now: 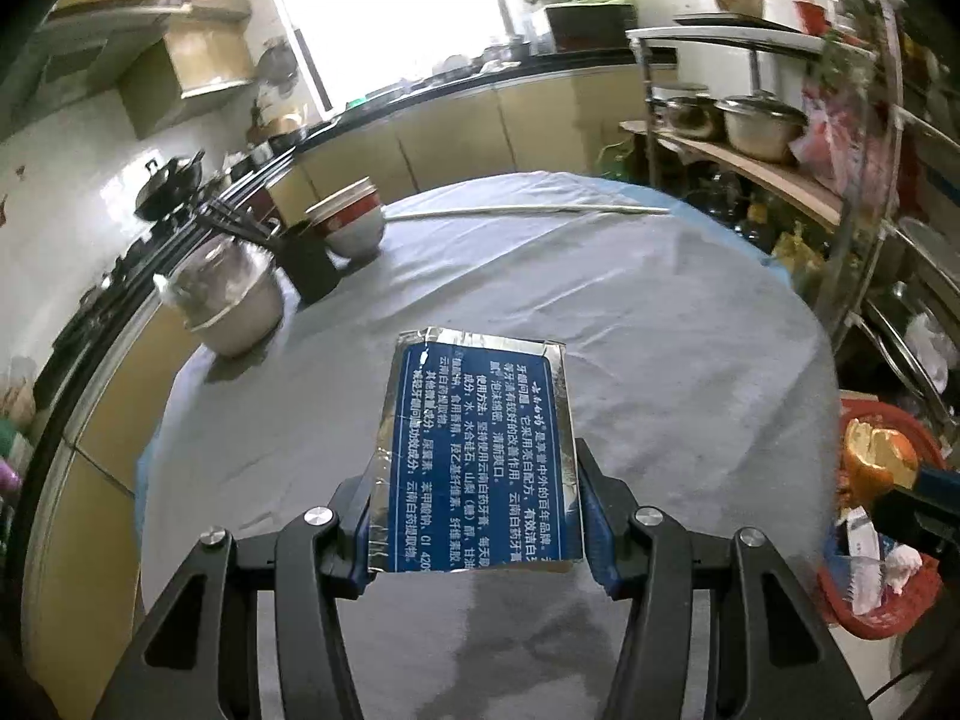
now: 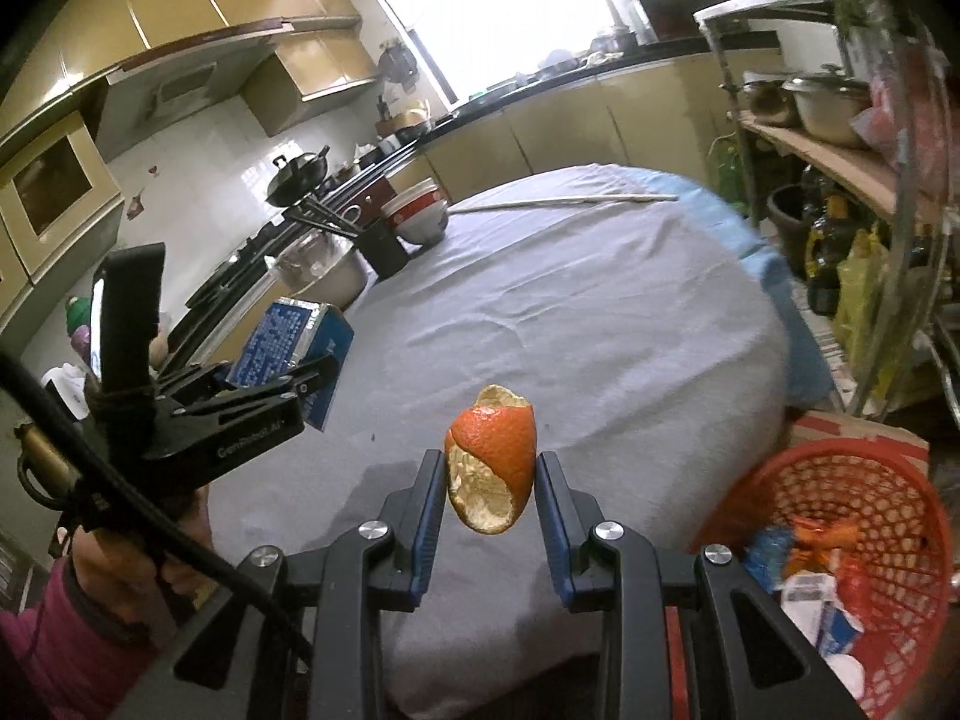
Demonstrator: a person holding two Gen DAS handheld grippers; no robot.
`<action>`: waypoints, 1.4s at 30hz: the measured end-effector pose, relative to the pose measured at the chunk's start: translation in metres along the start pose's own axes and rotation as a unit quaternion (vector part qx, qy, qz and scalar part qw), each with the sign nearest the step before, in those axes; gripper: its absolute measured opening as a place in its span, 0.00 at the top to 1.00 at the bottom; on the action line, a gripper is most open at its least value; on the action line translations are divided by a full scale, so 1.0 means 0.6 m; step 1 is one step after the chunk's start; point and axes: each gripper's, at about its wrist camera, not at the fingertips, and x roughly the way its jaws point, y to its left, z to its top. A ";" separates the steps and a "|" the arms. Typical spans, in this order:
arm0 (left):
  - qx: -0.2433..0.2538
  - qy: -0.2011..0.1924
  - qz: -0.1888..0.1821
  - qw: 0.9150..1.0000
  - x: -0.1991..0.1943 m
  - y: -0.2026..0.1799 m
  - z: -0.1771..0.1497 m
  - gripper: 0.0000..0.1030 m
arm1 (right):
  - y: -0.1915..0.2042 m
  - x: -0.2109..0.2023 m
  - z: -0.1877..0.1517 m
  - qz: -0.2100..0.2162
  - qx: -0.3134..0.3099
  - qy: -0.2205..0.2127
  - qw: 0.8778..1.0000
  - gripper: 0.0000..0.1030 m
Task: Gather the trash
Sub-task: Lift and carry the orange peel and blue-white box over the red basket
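At nine o'clock in the right wrist view we see our left hand (image 2: pixel 129 546), in a magenta sleeve (image 2: pixel 54 648), gripping the handle of the left gripper (image 2: pixel 300 372). Its jaws pinch a blue and silver toothpaste box (image 2: pixel 288 342), lifted clear of the grey tablecloth (image 2: pixel 570 312). From the left wrist camera the same box (image 1: pixel 480 456) fills the centre, printed face toward us, squeezed by its long sides between the blue pads (image 1: pixel 597 516), its far end pointing to twelve o'clock.

Moving toward eleven o'clock on the table, we find a lidded pot (image 1: pixel 231 306), then a black chopstick holder (image 1: pixel 309 264) and a stack of red and white bowls (image 1: pixel 354 222) just beside it. A long pale stick (image 1: pixel 528 213) lies across the far edge at twelve o'clock.

At the centre of the right wrist view, the right gripper (image 2: pixel 489 480) is closed on a piece of orange peel (image 2: pixel 492 462), held upright above the cloth, the pads touching both flanks of it. The left wrist view catches that peel (image 1: pixel 879 462) at three o'clock.

At four o'clock, off the table's edge and lower down, stands a red mesh basket (image 2: pixel 864 480) with wrappers and crumpled packets (image 2: pixel 810 576) already in it. Behind it, at two o'clock, a metal rack (image 2: pixel 828 162) carries steel pots (image 2: pixel 831 99).
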 end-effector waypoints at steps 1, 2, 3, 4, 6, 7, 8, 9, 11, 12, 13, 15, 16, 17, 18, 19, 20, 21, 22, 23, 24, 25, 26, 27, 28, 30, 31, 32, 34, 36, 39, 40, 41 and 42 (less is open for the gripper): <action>0.003 -0.001 -0.004 1.000 -0.003 -0.008 0.001 0.46 | -0.005 -0.009 -0.002 -0.003 0.000 -0.003 1.000 0.69; 0.007 -0.001 -0.008 1.000 -0.007 -0.017 0.001 0.46 | -0.008 -0.014 -0.004 -0.005 0.001 -0.006 1.000 0.69; 0.010 -0.002 -0.010 1.000 -0.011 -0.024 0.002 0.46 | -0.013 -0.021 -0.006 -0.007 0.004 -0.008 1.000 0.69; 0.015 -0.004 -0.011 1.000 -0.014 -0.033 0.003 0.46 | -0.019 -0.028 -0.007 -0.009 0.007 -0.011 1.000 0.69; 0.022 -0.005 -0.014 1.000 -0.018 -0.046 0.004 0.46 | -0.031 -0.040 -0.011 -0.012 0.013 -0.015 1.000 0.69; 0.025 -0.006 -0.016 1.000 -0.020 -0.055 0.005 0.46 | -0.037 -0.046 -0.013 -0.014 0.016 -0.017 1.000 0.69; 0.028 -0.007 -0.017 0.999 -0.022 -0.060 0.005 0.46 | -0.041 -0.052 -0.014 -0.016 0.019 -0.020 0.999 0.69; 0.031 -0.009 -0.018 0.999 -0.025 -0.067 0.007 0.46 | -0.046 -0.054 -0.015 -0.017 0.022 -0.021 0.999 0.69; 0.034 -0.009 -0.020 0.999 -0.027 -0.076 0.008 0.46 | -0.055 -0.061 -0.018 -0.019 0.028 -0.023 0.999 0.69; 0.035 -0.009 -0.021 0.999 -0.028 -0.080 0.008 0.46 | -0.060 -0.064 -0.020 -0.020 0.031 -0.024 0.999 0.69; 0.037 -0.010 -0.023 0.999 -0.030 -0.085 0.009 0.46 | -0.065 -0.068 -0.022 -0.021 0.033 -0.024 0.999 0.69; 0.042 -0.011 -0.025 0.999 -0.032 -0.096 0.009 0.46 | -0.070 -0.073 -0.026 -0.024 0.036 -0.026 0.999 0.69; 0.044 -0.010 -0.026 0.999 -0.032 -0.100 0.009 0.46 | -0.074 -0.076 -0.027 -0.025 0.038 -0.026 0.999 0.69; 0.046 -0.009 -0.028 0.999 -0.033 -0.105 0.009 0.46 | -0.077 -0.077 -0.027 -0.025 0.040 -0.026 0.999 0.69; 0.047 -0.009 -0.029 0.998 -0.033 -0.108 0.010 0.46 | -0.080 -0.079 -0.028 -0.026 0.042 -0.027 0.998 0.69; 0.050 -0.009 -0.031 0.998 -0.034 -0.114 0.010 0.46 | -0.084 -0.082 -0.029 -0.029 0.044 -0.028 0.998 0.69; 0.052 -0.009 -0.032 0.998 -0.035 -0.118 0.010 0.46 | -0.087 -0.085 -0.030 -0.031 0.046 -0.028 0.998 0.69; 0.054 -0.008 -0.034 0.998 -0.035 -0.121 0.011 0.46 | -0.090 -0.087 -0.031 -0.032 0.048 -0.029 0.998 0.69; 0.057 -0.008 -0.037 0.998 -0.036 -0.128 0.012 0.46 | -0.095 -0.090 -0.032 -0.033 0.051 -0.030 0.998 0.69; 0.059 -0.008 -0.038 0.998 -0.036 -0.132 0.012 0.46 | -0.098 -0.092 -0.033 -0.034 0.053 -0.030 0.998 0.69; 0.062 -0.008 -0.040 0.997 -0.037 -0.138 0.013 0.46 | -0.102 -0.094 -0.034 -0.037 0.056 -0.031 0.997 0.69; 0.065 -0.008 -0.042 0.997 -0.038 -0.143 0.013 0.46 | -0.106 -0.097 -0.036 -0.038 0.059 -0.032 0.997 0.69; 0.066 -0.007 -0.044 0.997 -0.038 -0.147 0.012 0.46 | -0.113 -0.100 -0.038 -0.039 0.063 -0.031 0.997 0.69; 0.068 -0.006 -0.047 0.997 -0.038 -0.151 0.012 0.46 | -0.117 -0.102 -0.040 -0.040 0.067 -0.032 0.996 0.69; 0.070 -0.005 -0.049 0.996 -0.038 -0.156 0.012 0.46 | -0.123 -0.105 -0.042 -0.042 0.071 -0.032 0.996 0.69; 0.077 -0.006 -0.051 0.996 -0.039 -0.168 0.011 0.46 | -0.131 -0.109 -0.044 -0.044 0.077 -0.032 0.996 0.69; 0.078 -0.005 -0.053 0.996 -0.040 -0.172 0.011 0.46 | -0.135 -0.111 -0.046 -0.046 0.079 -0.032 0.995 0.69; 0.080 -0.004 -0.055 0.995 -0.040 -0.176 0.011 0.46 | -0.138 -0.113 -0.047 -0.047 0.080 -0.033 0.995 0.69; 0.084 -0.005 -0.057 0.995 -0.042 -0.183 0.010 0.46 | -0.143 -0.117 -0.050 -0.050 0.084 -0.034 0.995 0.69; 0.089 -0.004 -0.060 0.994 -0.043 -0.191 0.011 0.46 | -0.149 -0.121 -0.052 -0.050 0.089 -0.034 0.994 0.69; 0.095 -0.004 -0.062 0.994 -0.046 -0.201 0.009 0.46 | -0.155 -0.126 -0.054 -0.052 0.095 -0.036 0.993 0.69; 0.098 -0.004 -0.063 0.993 -0.046 -0.206 0.009 0.46 | -0.157 -0.128 -0.055 -0.053 0.097 -0.037 0.993 0.69; 0.100 -0.003 -0.065 0.993 -0.047 -0.210 0.009 0.46 | -0.159 -0.129 -0.055 -0.054 0.098 -0.038 0.993 0.69; 0.102 -0.002 -0.068 0.992 -0.047 -0.215 0.009 0.46 | -0.161 -0.131 -0.056 -0.056 0.100 -0.038 0.993 0.69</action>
